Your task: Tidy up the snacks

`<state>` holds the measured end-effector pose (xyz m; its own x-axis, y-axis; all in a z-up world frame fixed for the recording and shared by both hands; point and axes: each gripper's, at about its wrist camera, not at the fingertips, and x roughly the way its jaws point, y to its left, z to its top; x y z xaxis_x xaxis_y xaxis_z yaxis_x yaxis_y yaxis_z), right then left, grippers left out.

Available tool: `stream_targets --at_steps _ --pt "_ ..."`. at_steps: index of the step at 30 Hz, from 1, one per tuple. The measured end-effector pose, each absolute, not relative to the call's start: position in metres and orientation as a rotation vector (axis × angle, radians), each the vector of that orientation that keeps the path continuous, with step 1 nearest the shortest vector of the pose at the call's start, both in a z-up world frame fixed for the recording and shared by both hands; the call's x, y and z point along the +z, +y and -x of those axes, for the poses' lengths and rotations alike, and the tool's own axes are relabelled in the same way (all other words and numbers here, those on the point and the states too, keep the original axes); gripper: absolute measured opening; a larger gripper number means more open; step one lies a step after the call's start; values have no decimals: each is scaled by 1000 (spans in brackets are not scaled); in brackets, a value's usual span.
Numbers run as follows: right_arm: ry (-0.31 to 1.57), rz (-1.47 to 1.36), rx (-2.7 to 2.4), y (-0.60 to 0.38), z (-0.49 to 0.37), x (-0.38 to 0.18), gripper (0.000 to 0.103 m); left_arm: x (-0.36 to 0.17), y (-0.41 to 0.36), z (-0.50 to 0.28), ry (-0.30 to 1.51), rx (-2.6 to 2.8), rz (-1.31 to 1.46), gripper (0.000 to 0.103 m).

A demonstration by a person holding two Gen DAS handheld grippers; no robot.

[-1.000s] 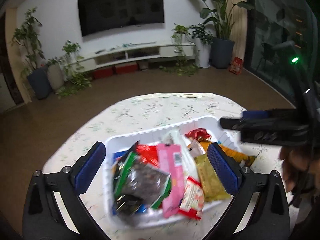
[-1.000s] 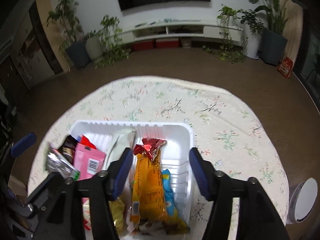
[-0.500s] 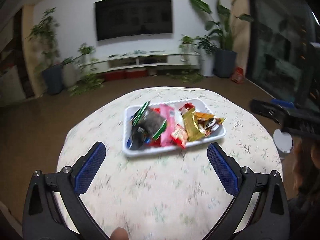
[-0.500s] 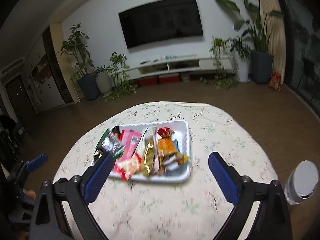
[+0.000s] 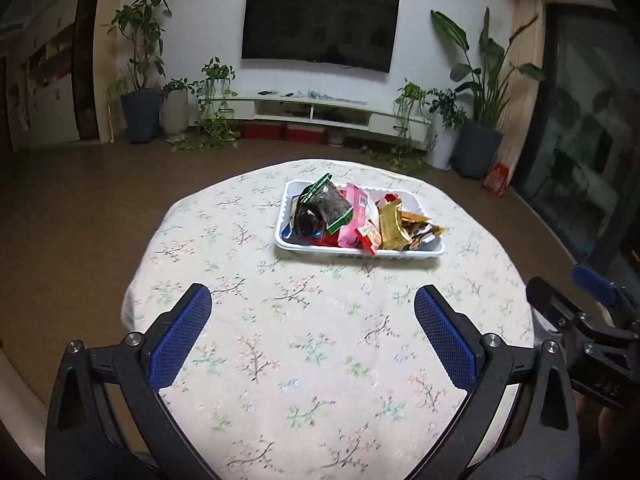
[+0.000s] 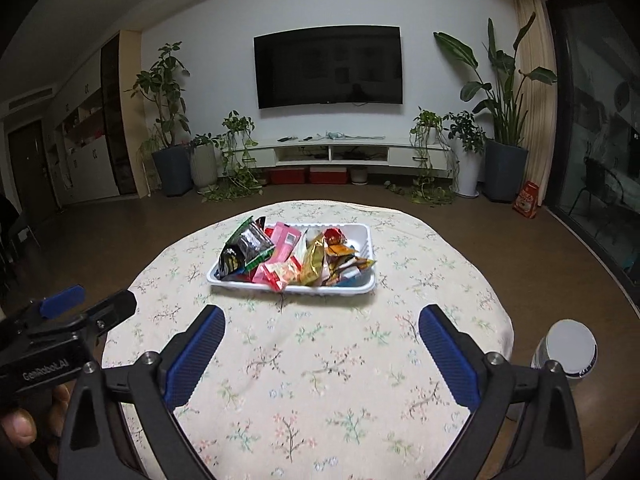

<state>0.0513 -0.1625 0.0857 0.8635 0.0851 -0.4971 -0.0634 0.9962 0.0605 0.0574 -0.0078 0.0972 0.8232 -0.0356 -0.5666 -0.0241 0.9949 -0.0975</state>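
Note:
A white tray (image 5: 360, 254) (image 6: 292, 289) stands on the far half of the round table, piled with snack packets. Among them are a dark green-edged packet (image 5: 326, 206) (image 6: 246, 250), a pink one (image 5: 354, 216) (image 6: 280, 254) and a gold one (image 5: 390, 222) (image 6: 314, 260). My left gripper (image 5: 312, 292) is open and empty over the near cloth, well short of the tray. My right gripper (image 6: 322, 314) is likewise open and empty, also short of the tray. Each gripper shows at the edge of the other's view.
The table (image 5: 260, 320) wears a floral cloth. A white-lidded cylinder (image 6: 568, 348) stands just off its right edge. A hand (image 6: 20, 432) holds the left gripper's handle. Beyond lie brown floor, potted plants, a low TV cabinet and a wall TV.
Both grippers have drawn back from right over the tray to the table's near side. The right jaws, first narrower around the packets, have spread wide. The tray and snacks stayed put.

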Motion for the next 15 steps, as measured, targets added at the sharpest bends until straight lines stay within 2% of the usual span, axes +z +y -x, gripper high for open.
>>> stream_targets --at_steps 15 --pt "549 -9 -17 -166 -31 91 100 93 -20 -44 651 60 40 103"
